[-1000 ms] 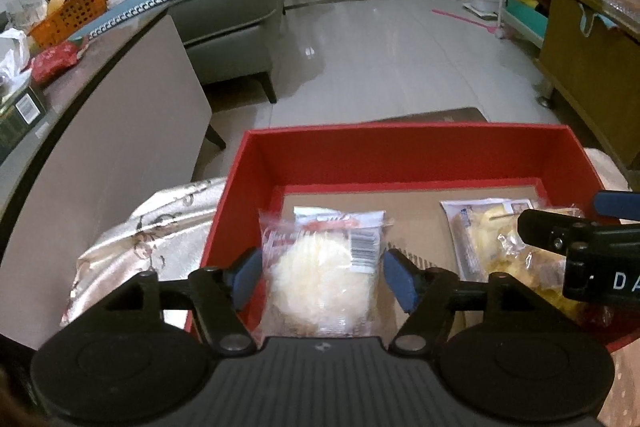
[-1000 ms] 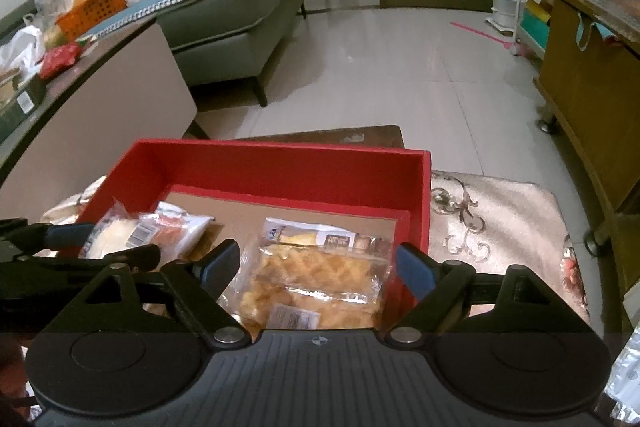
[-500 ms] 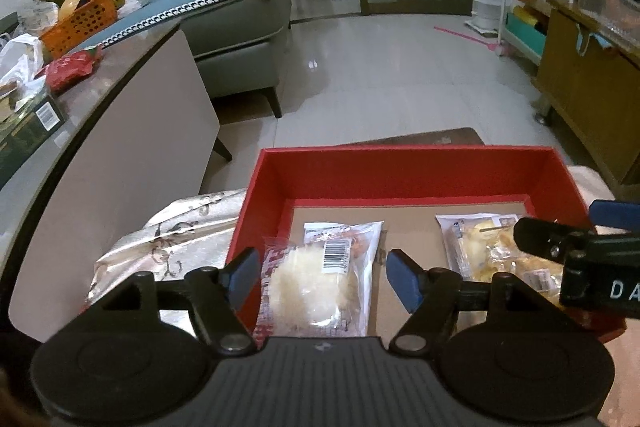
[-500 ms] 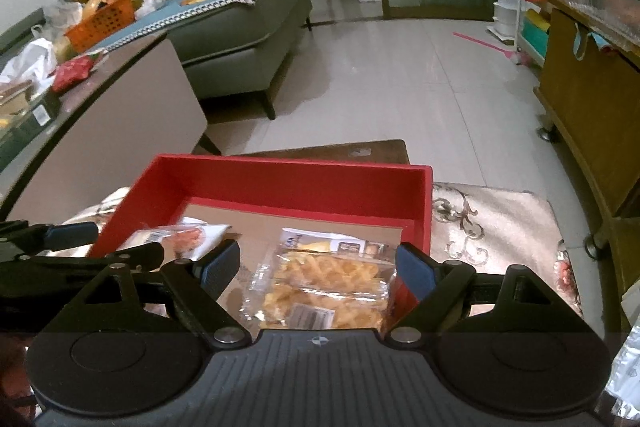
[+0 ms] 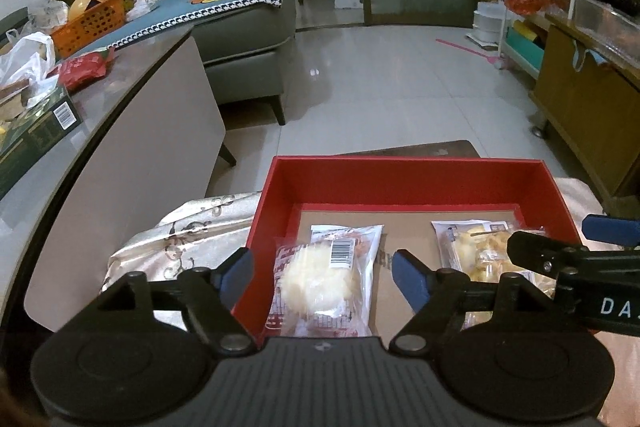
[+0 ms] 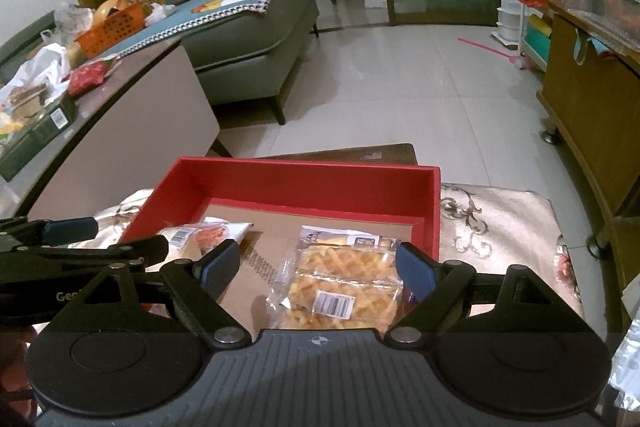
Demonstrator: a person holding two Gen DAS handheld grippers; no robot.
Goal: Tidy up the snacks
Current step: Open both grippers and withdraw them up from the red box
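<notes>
A red box [image 5: 404, 183] with a cardboard floor lies on a patterned cloth. A clear pack with a round white bun [image 5: 320, 279] lies at its left, also in the right wrist view [image 6: 200, 233]. A pack of golden waffle pastry [image 6: 344, 279] lies at its right, also in the left wrist view [image 5: 480, 255]. My left gripper [image 5: 322, 273] is open above the bun pack, holding nothing. My right gripper [image 6: 316, 265] is open above the waffle pack, holding nothing. The red box also shows in the right wrist view [image 6: 304, 183].
A beige counter [image 5: 132, 147] at the left carries a dark carton [image 5: 36, 131], bags and a red packet. A grey sofa [image 5: 248, 39] with an orange basket stands behind. A wooden cabinet [image 5: 588, 115] is at the right. The patterned cloth [image 6: 500, 223] extends right of the box.
Both grippers have drawn back and up from the box. The bun pack and the waffle pack stay lying in the box and look smaller.
</notes>
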